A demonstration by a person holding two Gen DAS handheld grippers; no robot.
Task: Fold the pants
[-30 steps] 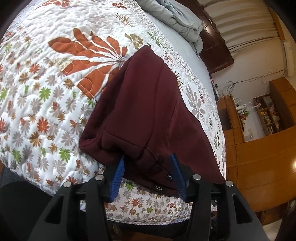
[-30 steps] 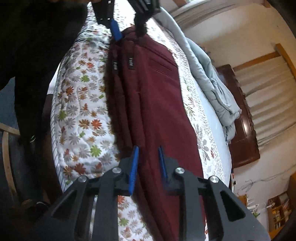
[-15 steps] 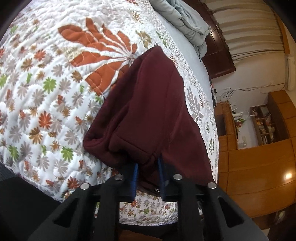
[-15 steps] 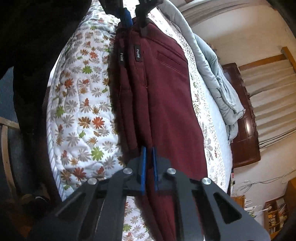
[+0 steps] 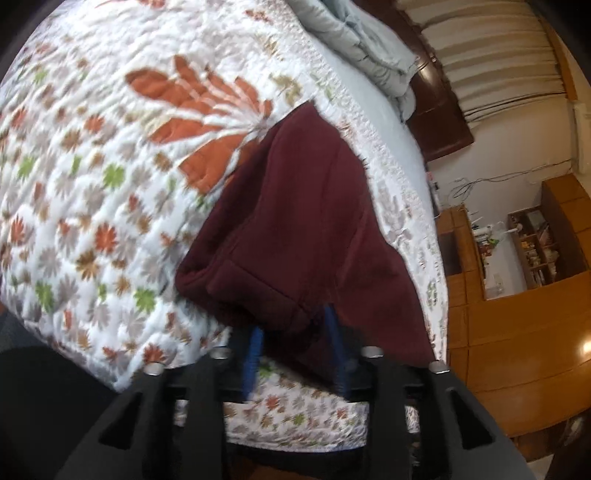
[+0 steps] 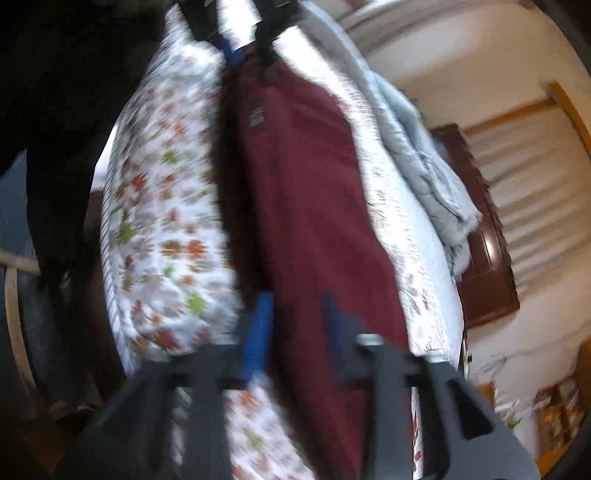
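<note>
Dark red pants [image 5: 303, 221] lie folded lengthwise along the near side of a floral quilt [image 5: 92, 147]. Their waistband end bunches between the blue pads of my left gripper [image 5: 293, 321], whose jaws are opening and stand apart from the cloth. In the blurred right wrist view the pants [image 6: 306, 192] run away from me. My right gripper [image 6: 296, 299] is at the leg end, its jaws opening too, with fabric between the spread pads. The left gripper [image 6: 247, 55] shows at the far end of the pants.
A crumpled grey blanket [image 5: 354, 33] lies at the head of the bed by a dark wooden headboard [image 5: 439, 110]. Wooden cabinets [image 5: 517, 332] stand beyond the bed's right side. A person in dark clothes [image 6: 55, 110] stands at the bed's near edge.
Both grippers pinched shut on the pants half a second ago; now both pairs of pads have spread apart again. The pants have shifted a little on the quilt.
</note>
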